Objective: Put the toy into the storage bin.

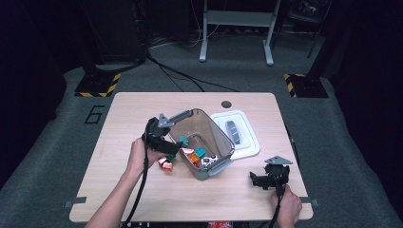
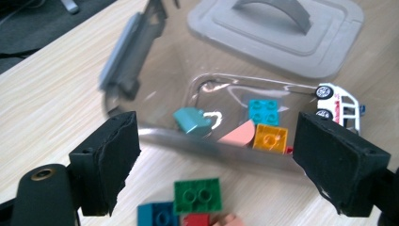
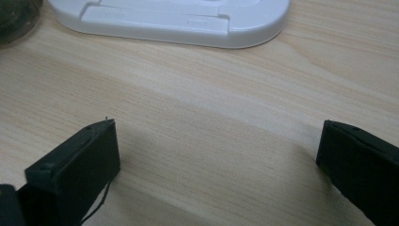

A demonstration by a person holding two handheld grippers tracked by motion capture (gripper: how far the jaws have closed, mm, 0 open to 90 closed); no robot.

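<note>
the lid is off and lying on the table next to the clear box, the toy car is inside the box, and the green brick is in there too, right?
Not quite: the green brick lies on the table outside the clear box, as the left gripper view shows. The lid is off beside the box, and the toy car is inside it.

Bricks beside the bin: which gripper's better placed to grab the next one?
Left. The left gripper is open right above the green brick and its neighbours beside the clear bin. The right gripper is open over bare table by the white lid.
</note>
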